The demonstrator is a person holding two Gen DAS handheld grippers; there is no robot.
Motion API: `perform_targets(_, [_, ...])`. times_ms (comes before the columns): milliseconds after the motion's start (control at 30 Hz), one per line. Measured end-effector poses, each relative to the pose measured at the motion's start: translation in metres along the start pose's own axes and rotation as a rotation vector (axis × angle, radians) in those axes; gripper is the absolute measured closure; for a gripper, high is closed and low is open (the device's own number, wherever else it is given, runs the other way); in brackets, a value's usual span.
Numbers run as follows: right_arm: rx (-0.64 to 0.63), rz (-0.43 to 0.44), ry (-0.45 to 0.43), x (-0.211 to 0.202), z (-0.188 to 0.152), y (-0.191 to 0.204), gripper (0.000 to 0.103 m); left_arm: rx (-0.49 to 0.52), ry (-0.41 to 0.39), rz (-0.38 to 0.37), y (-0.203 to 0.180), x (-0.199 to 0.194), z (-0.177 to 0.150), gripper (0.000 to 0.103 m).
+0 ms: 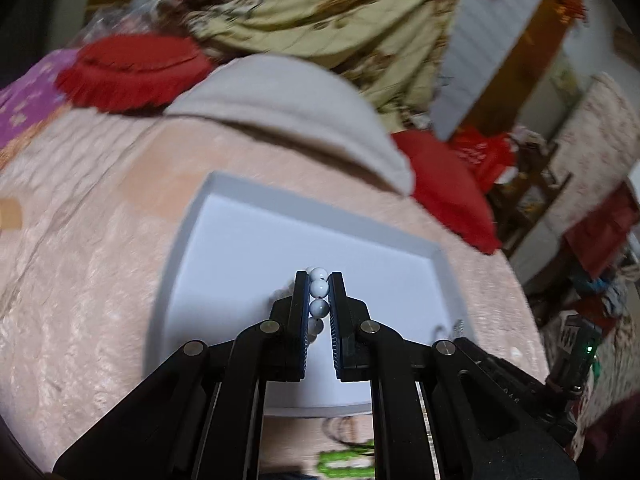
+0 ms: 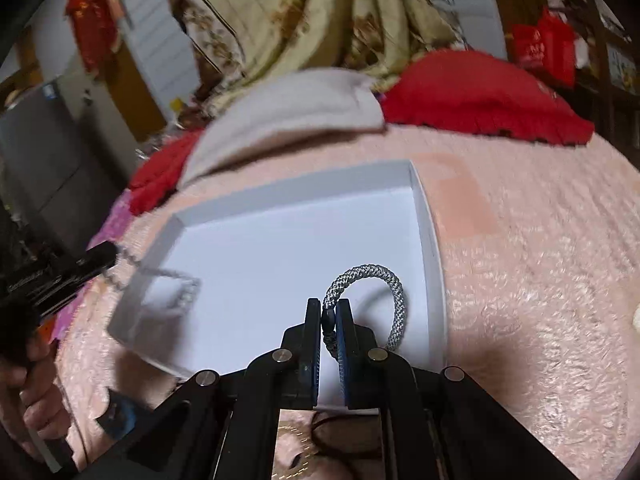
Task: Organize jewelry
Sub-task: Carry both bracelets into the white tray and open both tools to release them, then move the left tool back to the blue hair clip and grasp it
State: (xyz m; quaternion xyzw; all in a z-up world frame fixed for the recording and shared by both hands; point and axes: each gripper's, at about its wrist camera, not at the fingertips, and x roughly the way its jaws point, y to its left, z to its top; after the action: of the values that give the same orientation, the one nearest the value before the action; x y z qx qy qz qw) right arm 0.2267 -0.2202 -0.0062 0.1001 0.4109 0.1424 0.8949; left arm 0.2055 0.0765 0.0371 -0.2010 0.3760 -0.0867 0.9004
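The left gripper (image 1: 319,280) has its fingers (image 1: 299,300) pinching a white bead bracelet (image 1: 319,288); the beads are stacked in a line between the pads, held over the near half of a shallow white box (image 1: 240,216). The right gripper (image 2: 329,312) has its fingers (image 2: 313,320) pressed onto the dark knot of a grey braided bracelet (image 2: 372,276), whose loop arcs up and to the right above the box floor, near the right-hand wall.

The box lies on a pink bedspread (image 1: 80,240) with a low rim all round. Its white floor is bare apart from the shadows of the bracelets. In the right wrist view the left gripper reaches in from the left edge with beads trailing over the box's near-left corner; the white lettering on its black body is too blurred to read.

Behind the box lie a beige cloth (image 1: 280,96), red fringed cushions (image 1: 132,72) and a floral quilt (image 1: 340,12). A red bag (image 2: 544,48) carries pale marks I cannot make out.
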Motion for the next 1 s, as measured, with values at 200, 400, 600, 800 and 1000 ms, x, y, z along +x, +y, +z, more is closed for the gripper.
perform_targets(200, [0.003,-0.042,0.033,0.015,0.002,-0.002,0.096,0.008,0.033,0.087,0.015,0.005,-0.009,0.095])
perform_targets(400, [0.029,-0.012,0.041,0.017,0.000,-0.001,0.095,-0.008,0.072,0.107,0.022,0.011,-0.014,0.081])
perform_targets(600, [0.038,0.000,-0.008,0.003,0.002,-0.002,0.080,-0.008,0.034,0.128,0.020,0.002,-0.014,0.052])
perform_targets(800, [0.031,-0.022,-0.085,-0.022,0.002,-0.005,0.079,0.048,0.028,0.121,0.014,-0.006,-0.019,0.052])
perform_targets(1000, [0.069,-0.037,-0.137,-0.059,-0.012,-0.019,0.079,0.118,0.012,0.081,0.019,-0.042,-0.040,0.052])
